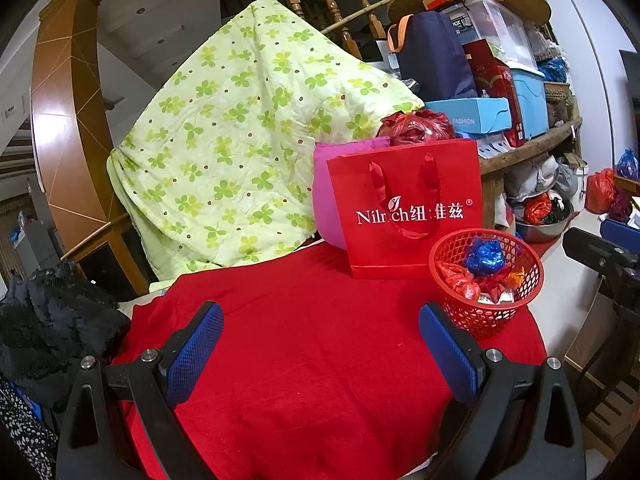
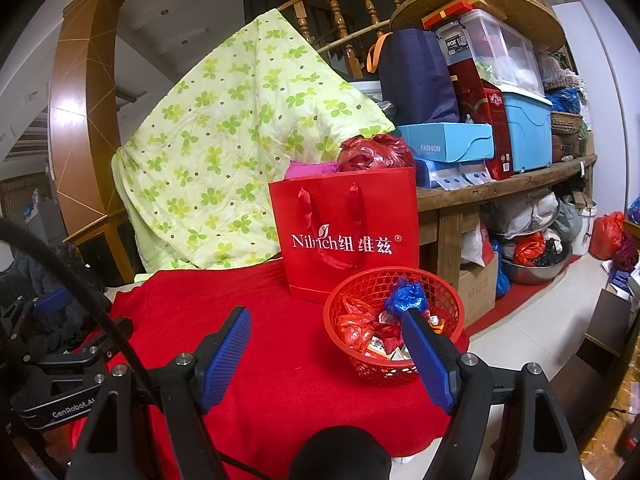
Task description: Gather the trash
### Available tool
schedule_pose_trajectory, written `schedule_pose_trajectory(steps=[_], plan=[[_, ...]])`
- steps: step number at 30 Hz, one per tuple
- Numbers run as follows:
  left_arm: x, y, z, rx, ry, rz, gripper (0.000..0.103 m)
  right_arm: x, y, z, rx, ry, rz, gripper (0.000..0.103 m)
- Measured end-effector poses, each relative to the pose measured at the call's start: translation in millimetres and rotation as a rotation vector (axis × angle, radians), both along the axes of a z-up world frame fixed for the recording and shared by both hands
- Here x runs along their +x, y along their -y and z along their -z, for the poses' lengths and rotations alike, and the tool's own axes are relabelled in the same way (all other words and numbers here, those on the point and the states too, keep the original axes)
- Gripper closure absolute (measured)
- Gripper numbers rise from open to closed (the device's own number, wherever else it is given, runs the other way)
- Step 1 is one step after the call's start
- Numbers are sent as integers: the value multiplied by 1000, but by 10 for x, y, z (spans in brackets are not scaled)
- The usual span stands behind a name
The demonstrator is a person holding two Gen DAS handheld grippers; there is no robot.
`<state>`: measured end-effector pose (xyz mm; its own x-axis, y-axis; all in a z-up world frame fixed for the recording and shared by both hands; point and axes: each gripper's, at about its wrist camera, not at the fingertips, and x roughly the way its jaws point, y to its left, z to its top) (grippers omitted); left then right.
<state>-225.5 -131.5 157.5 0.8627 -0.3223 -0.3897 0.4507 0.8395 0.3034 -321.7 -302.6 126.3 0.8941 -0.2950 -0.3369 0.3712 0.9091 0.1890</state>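
A red mesh basket [image 1: 486, 280] [image 2: 394, 322] stands on the red cloth at its right edge. It holds crumpled trash: a blue foil wad [image 1: 485, 257] [image 2: 406, 297], red wrappers [image 2: 354, 328] and small packets. My left gripper [image 1: 320, 320] is open and empty, above the cloth, left of and nearer than the basket. My right gripper [image 2: 326, 322] is open and empty; its right finger [image 2: 426, 356] overlaps the basket's near rim in view.
A red paper gift bag [image 1: 404, 208] [image 2: 346, 232] stands just behind the basket. A green clover quilt [image 1: 240, 132] leans behind the cloth [image 1: 300, 360]. Shelves with boxes and bags fill the right. Black fabric [image 1: 52, 328] lies left. The left gripper body [image 2: 60, 376] shows in the right wrist view.
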Motion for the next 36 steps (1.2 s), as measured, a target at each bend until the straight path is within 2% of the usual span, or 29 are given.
schedule_pose_trajectory(steps=[36], plan=[[-66, 76, 132, 32, -14, 43, 5, 35, 51, 55, 4, -11, 27, 23]])
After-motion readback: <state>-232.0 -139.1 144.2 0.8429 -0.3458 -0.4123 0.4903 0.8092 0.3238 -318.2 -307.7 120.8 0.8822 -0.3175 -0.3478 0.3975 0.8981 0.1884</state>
